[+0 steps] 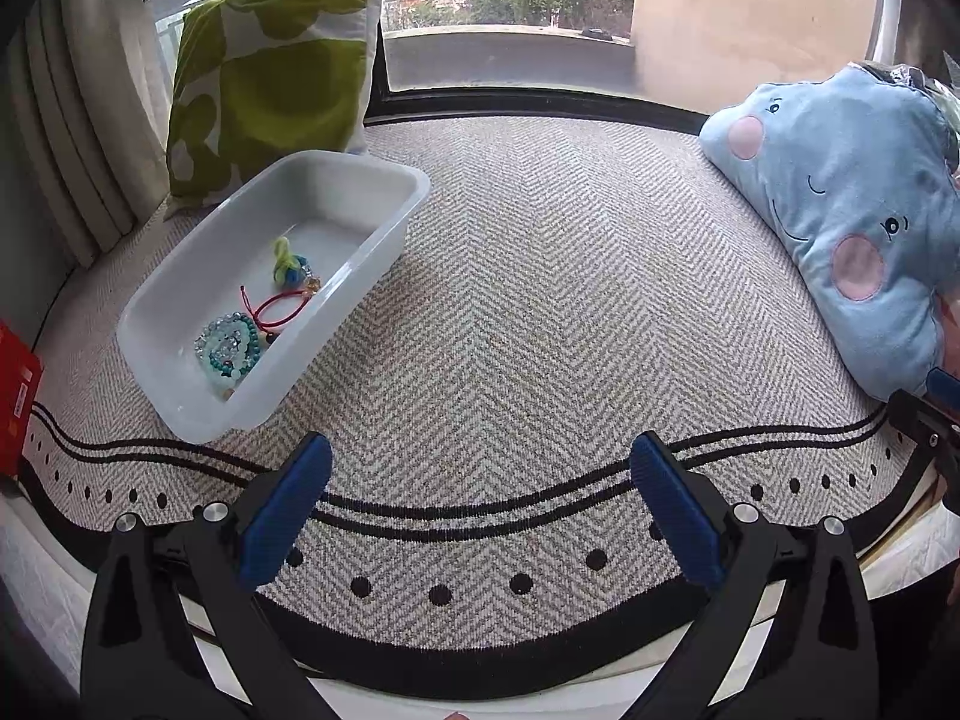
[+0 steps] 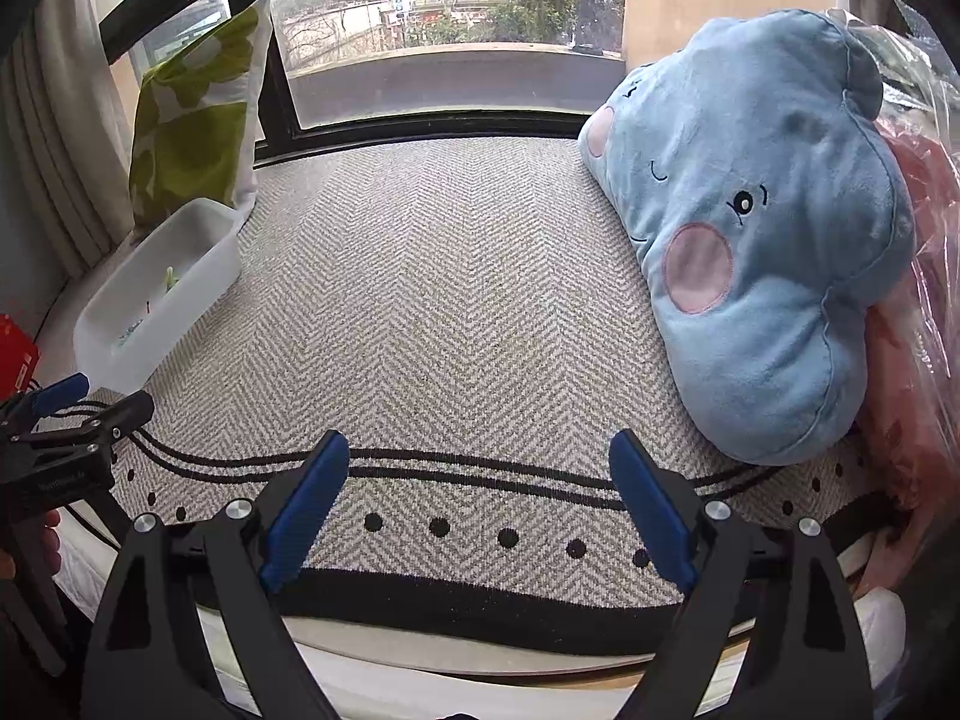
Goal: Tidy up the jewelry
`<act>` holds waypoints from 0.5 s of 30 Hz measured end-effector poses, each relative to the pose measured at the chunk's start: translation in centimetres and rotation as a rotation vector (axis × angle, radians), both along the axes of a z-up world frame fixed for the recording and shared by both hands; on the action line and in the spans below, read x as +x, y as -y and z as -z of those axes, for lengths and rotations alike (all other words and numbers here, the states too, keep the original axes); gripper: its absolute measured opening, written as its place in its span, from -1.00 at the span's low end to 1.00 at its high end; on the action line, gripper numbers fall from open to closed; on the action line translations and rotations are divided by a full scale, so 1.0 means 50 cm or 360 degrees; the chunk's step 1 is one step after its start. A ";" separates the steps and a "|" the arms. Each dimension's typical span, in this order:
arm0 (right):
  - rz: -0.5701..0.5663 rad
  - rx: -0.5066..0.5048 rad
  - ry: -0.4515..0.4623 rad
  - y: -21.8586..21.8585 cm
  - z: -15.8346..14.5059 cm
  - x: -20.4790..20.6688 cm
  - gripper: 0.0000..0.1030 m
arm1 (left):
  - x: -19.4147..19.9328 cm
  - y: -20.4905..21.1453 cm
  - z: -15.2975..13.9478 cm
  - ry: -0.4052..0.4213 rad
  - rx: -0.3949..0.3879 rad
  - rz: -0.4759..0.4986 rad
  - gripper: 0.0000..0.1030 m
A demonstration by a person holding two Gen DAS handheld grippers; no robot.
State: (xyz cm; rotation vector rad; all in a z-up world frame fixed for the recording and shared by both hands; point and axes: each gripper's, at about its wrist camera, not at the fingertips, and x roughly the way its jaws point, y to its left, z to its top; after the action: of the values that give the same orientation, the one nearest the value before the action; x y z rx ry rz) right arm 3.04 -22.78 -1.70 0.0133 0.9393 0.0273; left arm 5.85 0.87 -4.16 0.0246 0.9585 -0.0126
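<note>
**Mia:** Where was the jewelry?

**Ben:** It was all in the white bin (image 1: 198, 360). The bin sat on the zigzag rug (image 1: 540, 300), and the green pillow (image 1: 270, 78) stood right behind the bin.

**Mia:** What was in there?

**Ben:** A pile of blue bead bracelets (image 1: 231, 345) lay at the near end of the bin. A red cord loop (image 1: 279, 309) lay just past them. A yellow and blue twisty thing (image 1: 288, 264) was closer to the middle of the bin.

**Mia:** Were the grabbers holding anything?

**Ben:** No. The left gripper (image 1: 480, 504) was spread wide with nothing in it, near the bin's front corner. The right gripper (image 2: 480, 504) was spread wide too, and it held nothing. It was far from the bin, closer to the blue cloud pillow (image 2: 750, 240).

**Mia:** Where was that pillow?

**Ben:** Way across the rug from the bin.
</note>
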 end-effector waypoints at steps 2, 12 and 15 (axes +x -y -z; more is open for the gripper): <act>0.0008 0.0009 0.0000 0.000 0.000 -0.002 0.70 | -0.001 0.000 -0.001 0.0009 -0.0003 0.0001 0.90; 0.0003 0.0005 0.0019 -0.006 -0.004 -0.007 0.70 | -0.007 0.004 -0.014 0.0071 0.0003 0.0004 0.90; 0.0006 0.0003 0.0024 -0.008 -0.005 -0.009 0.70 | -0.007 0.006 -0.011 0.0061 0.0026 0.0007 0.90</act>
State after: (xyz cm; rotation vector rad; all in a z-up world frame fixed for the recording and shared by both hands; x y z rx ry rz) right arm 2.60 -22.40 -1.44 0.0168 0.9243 0.0251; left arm 5.53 0.59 -3.63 0.0417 0.9203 -0.0081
